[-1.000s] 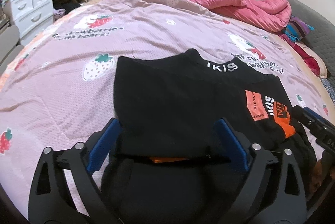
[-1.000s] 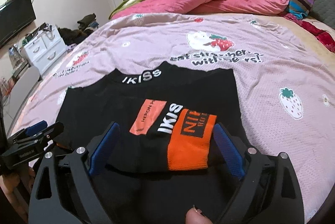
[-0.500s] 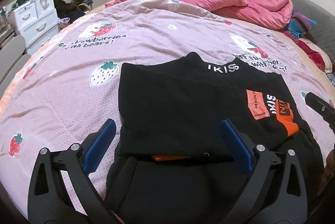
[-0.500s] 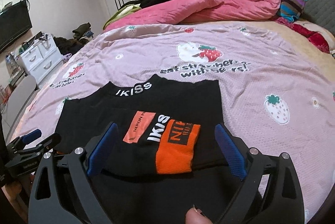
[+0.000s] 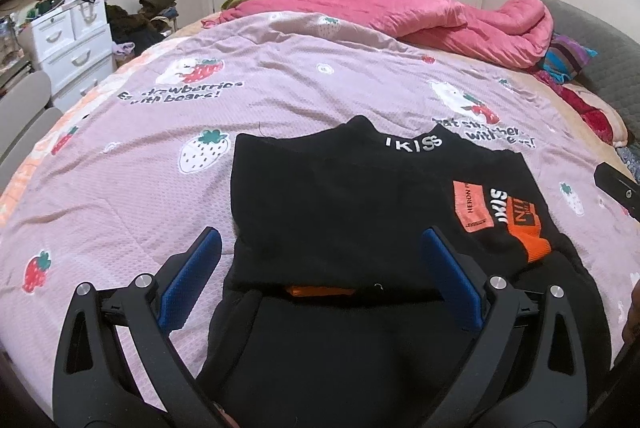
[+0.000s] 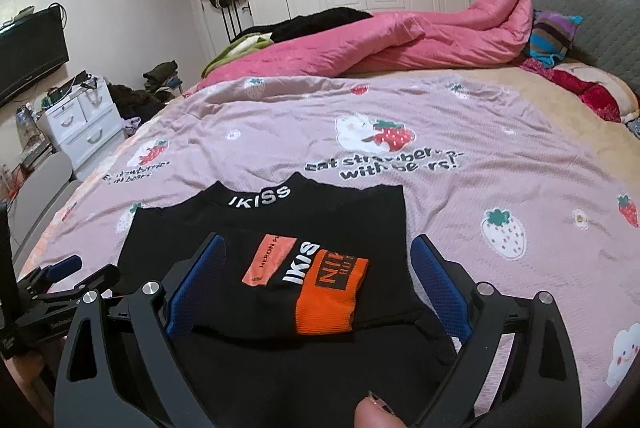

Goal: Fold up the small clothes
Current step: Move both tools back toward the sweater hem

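Observation:
A small black top (image 5: 340,203) with white "IKISS" lettering at the collar lies flat on the pink strawberry bedspread (image 5: 120,167). Its sleeve with the orange cuff (image 6: 328,296) is folded across the body. My left gripper (image 5: 320,268) is open and empty, raised above the near hem of the top. My right gripper (image 6: 318,276) is open and empty, raised above the folded sleeve. The left gripper also shows at the left edge of the right wrist view (image 6: 64,276). A part of the right gripper shows at the right edge of the left wrist view (image 5: 616,187).
A rumpled pink duvet (image 6: 380,43) lies across the far side of the bed with dark and green clothes behind it. A grey headboard (image 6: 592,11) and striped pillow (image 6: 552,35) are at the right. White drawers (image 5: 72,39) stand left of the bed.
Both grippers have lifted and drawn back from the top, so more of the bedspread and room shows. The top lies as it did, with the sleeve folded across.

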`<state>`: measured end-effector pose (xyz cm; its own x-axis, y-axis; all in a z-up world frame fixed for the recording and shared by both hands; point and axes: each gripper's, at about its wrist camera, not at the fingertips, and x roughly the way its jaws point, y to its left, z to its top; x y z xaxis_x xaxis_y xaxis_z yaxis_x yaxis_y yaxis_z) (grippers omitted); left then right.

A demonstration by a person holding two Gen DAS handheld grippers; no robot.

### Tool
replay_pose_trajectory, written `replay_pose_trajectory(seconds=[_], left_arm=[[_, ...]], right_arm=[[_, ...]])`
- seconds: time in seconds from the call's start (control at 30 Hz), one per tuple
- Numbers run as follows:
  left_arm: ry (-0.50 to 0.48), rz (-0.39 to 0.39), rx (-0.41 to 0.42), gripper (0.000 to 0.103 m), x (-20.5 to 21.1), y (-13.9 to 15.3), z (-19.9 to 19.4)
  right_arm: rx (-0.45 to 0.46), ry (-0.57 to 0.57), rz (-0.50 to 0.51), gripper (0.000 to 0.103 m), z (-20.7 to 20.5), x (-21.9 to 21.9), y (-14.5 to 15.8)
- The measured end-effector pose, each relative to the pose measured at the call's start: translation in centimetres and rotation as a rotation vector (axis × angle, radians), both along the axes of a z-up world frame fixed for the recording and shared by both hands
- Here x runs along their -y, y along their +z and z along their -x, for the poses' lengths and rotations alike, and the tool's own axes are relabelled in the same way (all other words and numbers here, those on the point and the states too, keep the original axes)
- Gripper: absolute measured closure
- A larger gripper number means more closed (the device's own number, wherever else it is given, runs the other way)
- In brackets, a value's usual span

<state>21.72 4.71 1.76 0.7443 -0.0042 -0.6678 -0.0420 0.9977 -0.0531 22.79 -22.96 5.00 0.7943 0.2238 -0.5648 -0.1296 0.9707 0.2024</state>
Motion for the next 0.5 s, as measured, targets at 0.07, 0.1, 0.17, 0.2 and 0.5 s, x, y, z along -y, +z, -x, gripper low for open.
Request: replay_pose_trajectory(seconds=[0.07,0.1,0.17,0.2,0.5], left_arm=[[-0.002,0.001,0.008,0.009,0.1,0.3,0.2],[-0.004,0.001,0.012,0.009,0.1,0.4,0.3],[-0.008,-0.004,0.019,0.009,0.4,0.7,0.6],[-0.010,-0.005,0.024,0.009,0.5,0.9,0.8],[-0.034,-0.006,0.062,0.009,1.4,2.0,2.6]], right_arm=[[0.008,-0.001,0.002,0.010,0.3,0.1,0.3],[0.012,-0.001,0.003,0.010,0.5,0.1,0.4],[0.017,0.000,0.005,0.010,0.9,0.3,0.6],[0.019,0.001,0.005,0.010,1.0,0.3,0.6],[0.028,-0.001,0.016,0.007,3.3,0.8,0.6]])
